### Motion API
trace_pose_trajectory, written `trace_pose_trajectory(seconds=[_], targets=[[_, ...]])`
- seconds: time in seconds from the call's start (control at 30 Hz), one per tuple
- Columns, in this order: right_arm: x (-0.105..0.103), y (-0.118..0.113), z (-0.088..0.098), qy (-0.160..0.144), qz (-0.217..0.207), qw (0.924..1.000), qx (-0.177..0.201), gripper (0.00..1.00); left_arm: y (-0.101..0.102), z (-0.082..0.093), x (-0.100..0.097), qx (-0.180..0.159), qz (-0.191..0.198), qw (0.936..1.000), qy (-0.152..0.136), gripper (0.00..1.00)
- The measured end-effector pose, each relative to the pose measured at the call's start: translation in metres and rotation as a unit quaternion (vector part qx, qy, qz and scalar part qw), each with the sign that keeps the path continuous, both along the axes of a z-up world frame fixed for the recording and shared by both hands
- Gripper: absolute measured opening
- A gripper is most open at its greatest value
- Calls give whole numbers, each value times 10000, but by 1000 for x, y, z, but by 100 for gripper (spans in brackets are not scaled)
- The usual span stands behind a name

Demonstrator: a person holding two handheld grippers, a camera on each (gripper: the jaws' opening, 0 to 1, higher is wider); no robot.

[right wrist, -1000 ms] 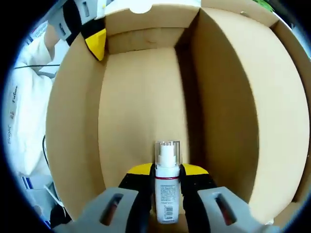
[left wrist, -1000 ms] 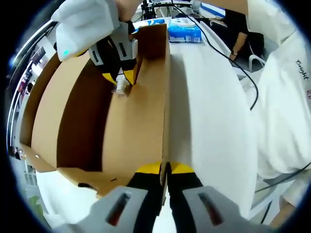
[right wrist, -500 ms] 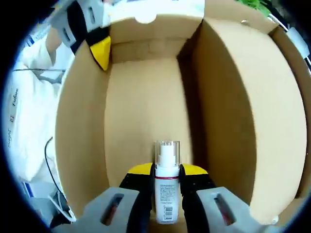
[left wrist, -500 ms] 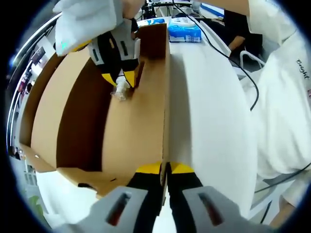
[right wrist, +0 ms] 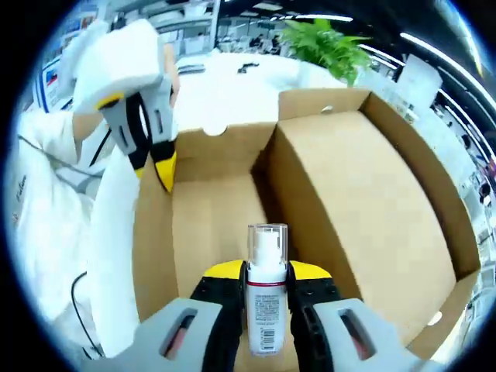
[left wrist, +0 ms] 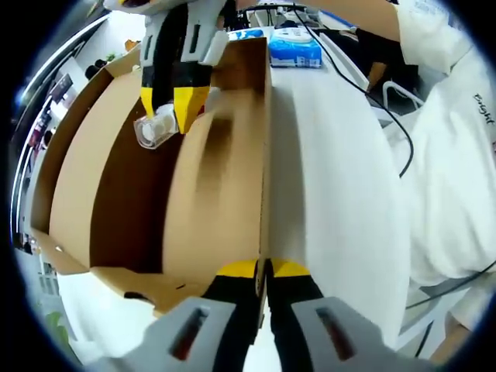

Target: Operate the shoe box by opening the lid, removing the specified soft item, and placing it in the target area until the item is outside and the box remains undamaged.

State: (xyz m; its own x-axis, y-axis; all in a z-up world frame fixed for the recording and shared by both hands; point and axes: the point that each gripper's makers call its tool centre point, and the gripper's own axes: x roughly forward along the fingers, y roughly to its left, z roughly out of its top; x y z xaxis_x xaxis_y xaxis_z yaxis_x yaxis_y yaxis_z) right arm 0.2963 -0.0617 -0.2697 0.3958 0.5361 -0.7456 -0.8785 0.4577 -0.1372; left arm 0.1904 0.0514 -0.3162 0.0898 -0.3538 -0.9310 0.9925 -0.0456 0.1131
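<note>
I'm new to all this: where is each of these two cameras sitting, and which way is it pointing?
Left gripper view: rides the left hand-held gripper, shut on the box wall, looking along the cardboard box; a person's white sleeve shows at right.
Right gripper view: rides the right hand-held gripper, shut on a spray bottle, looking down into the box; a white sleeve shows at left.
Shared: the box, the bottle and each other's gripper.
</note>
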Motion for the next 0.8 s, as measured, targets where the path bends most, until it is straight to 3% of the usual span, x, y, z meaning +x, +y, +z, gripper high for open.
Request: trace_pose_trajectory(seconds=[0.07, 0.13, 0.17, 0.33, 0.47, 0.6, 0.7, 0.8], targets=[[7, -12, -3, 45, -561, 9984, 33, 19, 0, 0, -2, -1, 2, 10000, 3, 3], [3, -16, -5, 46, -714, 9974, 78, 19, 0, 1, 2, 0, 8, 10000, 20, 3], [2, -15, -1, -71, -836, 9960, 311, 19, 0, 1, 5, 2, 9, 10000, 19, 3], [-1, -6, 21, -373, -923, 9905, 953, 19, -1, 2, 8, 5, 7, 10000, 24, 3], [-1, -6, 31, -597, -1031, 9866, 1118, 19, -1, 2, 7, -2, 6, 10000, 9, 3], [2, -8, 45, -777, -1245, 9770, 1546, 19, -1, 2, 9, -8, 3, 10000, 14, 3], [2, -16, 47, -991, -1413, 9745, 1436, 19, -1, 2, 10, -14, -5, 10000, 22, 3], [7, -22, 55, -1173, -1679, 9646, 1661, 19, -2, 2, 7, -14, -1, 10000, 25, 3]])
